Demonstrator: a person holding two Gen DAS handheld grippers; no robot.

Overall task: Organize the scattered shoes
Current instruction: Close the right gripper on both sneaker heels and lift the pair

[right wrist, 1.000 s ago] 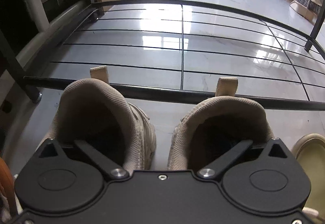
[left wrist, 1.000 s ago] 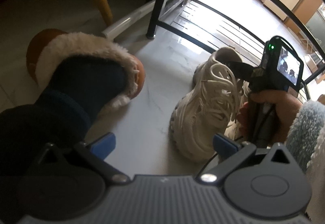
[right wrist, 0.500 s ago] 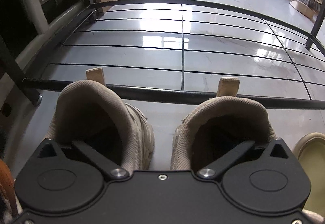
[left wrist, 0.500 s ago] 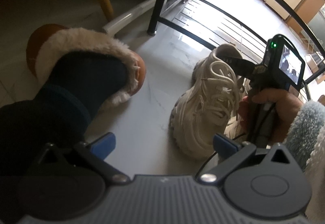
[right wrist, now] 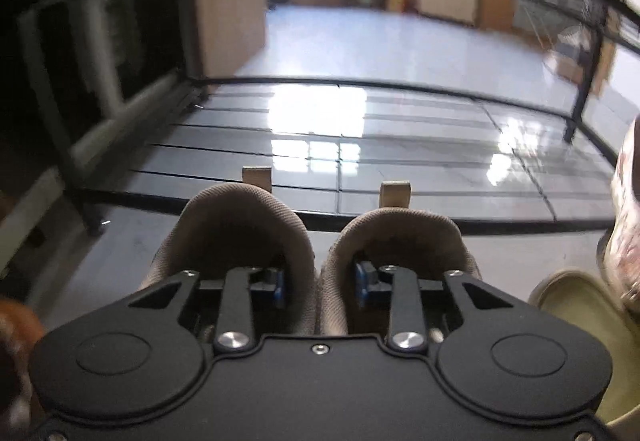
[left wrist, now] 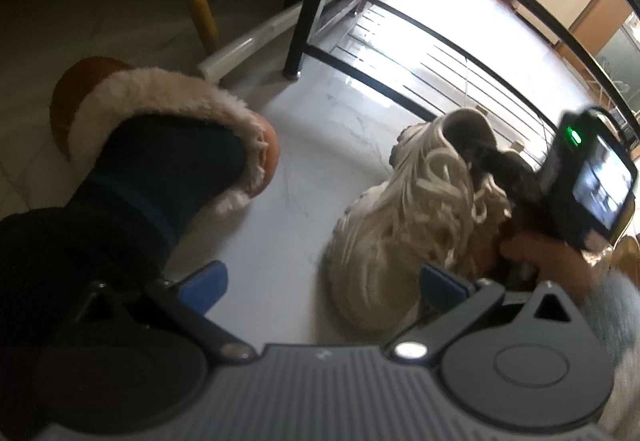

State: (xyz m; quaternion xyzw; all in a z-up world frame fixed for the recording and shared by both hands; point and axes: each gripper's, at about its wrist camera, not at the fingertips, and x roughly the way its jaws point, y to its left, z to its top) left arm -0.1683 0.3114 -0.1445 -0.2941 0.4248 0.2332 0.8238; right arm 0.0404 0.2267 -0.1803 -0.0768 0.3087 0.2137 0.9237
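1. Right gripper (right wrist: 320,287) now clamped shut, wide open a second ago; pinching inner collars of both beige sneakers (right wrist: 320,253) together.
2. Pair tipping up off floor (right wrist: 520,265), in front of shoe rack (right wrist: 340,129); carry to rack likely next.
3. Left gripper (left wrist: 320,281) open, empty, idle.

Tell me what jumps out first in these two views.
The right tongs are shut on the inner collars of the beige sneakers, pinched together in front of the black shoe rack. In the left wrist view, a fur-lined brown slipper worn on a foot fills the left, beside the open left tongs.
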